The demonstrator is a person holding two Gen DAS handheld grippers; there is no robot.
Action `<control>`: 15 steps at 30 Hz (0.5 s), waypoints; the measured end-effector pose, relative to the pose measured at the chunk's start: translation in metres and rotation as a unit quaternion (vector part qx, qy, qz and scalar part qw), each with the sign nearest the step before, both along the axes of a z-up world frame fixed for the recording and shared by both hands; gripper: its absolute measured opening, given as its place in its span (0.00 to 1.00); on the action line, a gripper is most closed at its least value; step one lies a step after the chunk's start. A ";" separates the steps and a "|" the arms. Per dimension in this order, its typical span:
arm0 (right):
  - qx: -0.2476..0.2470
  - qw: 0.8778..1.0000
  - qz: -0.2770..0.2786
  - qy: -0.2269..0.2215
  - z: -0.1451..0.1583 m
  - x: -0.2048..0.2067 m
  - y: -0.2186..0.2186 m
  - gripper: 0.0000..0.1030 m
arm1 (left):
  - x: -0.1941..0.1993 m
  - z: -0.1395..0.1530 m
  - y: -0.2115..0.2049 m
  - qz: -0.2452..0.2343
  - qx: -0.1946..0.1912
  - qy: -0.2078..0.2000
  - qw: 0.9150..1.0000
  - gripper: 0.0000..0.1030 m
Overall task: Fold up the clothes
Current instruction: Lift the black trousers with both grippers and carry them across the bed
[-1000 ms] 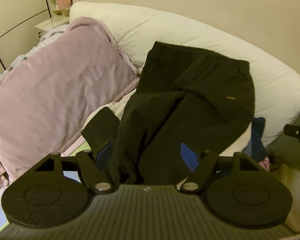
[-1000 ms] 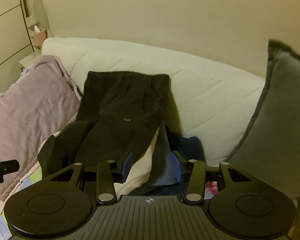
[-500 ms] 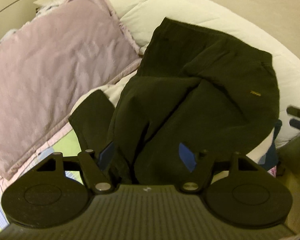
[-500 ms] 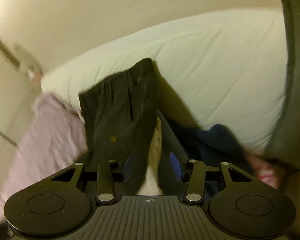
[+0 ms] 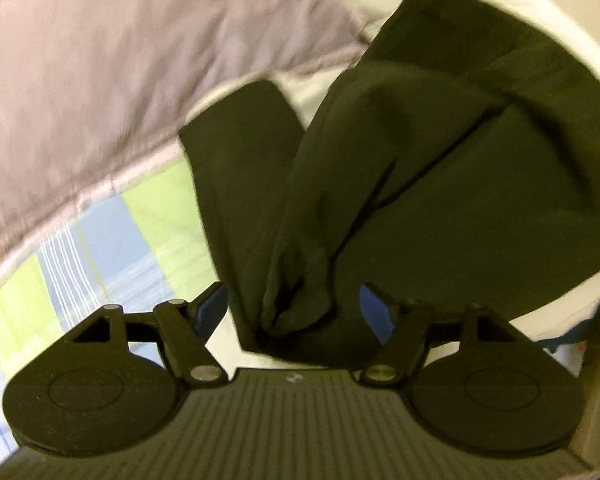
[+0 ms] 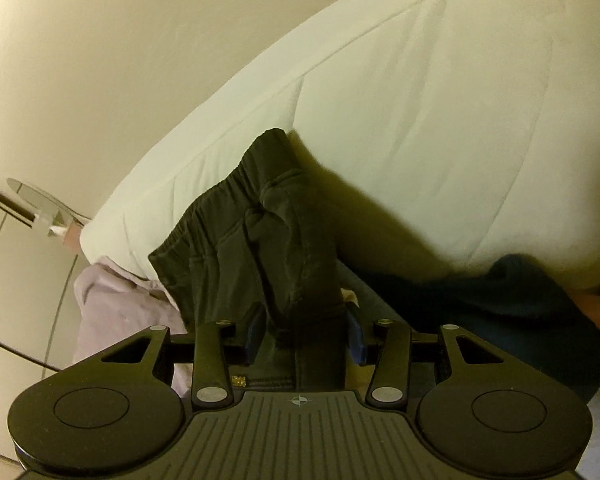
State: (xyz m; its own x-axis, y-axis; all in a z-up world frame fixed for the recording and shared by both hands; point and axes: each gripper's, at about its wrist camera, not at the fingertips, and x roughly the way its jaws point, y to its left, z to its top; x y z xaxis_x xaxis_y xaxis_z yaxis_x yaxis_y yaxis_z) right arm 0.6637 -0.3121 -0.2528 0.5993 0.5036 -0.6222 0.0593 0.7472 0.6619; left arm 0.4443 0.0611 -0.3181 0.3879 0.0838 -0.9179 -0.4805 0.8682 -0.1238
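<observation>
Black trousers (image 5: pixel 440 168) sprawl against the bed's head edge; my left gripper (image 5: pixel 292 312) gapes around bunched hems, my right gripper (image 6: pixel 304 332) straddles fabric; grip unclear.

Dark trousers (image 5: pixel 440 168) lie rumpled against white duvet (image 6: pixel 420 100).

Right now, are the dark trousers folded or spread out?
Loosely spread: the dark trousers lie rumpled, waistband against the white pillow, legs apart.

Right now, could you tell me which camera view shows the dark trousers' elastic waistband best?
The right wrist view: the gathered waistband is sharp against the white duvet. The left wrist view is blurred, showing mainly the dark trousers and their leg ends, with the waistband smeared at the top edge.
</observation>
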 end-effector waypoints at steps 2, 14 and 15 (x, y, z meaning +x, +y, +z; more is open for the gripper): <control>0.000 1.000 0.001 -0.004 -0.002 -0.001 0.000 0.45 | -0.004 -0.025 0.008 0.033 -0.023 0.013 0.999 0.68; -0.121 0.985 0.080 -0.090 0.030 -0.021 0.039 0.17 | -0.039 -0.040 0.041 0.171 -0.115 -0.082 0.975 0.16; -0.131 0.983 0.088 -0.098 0.036 -0.024 0.045 0.17 | -0.045 -0.029 0.044 0.172 -0.106 -0.093 0.975 0.16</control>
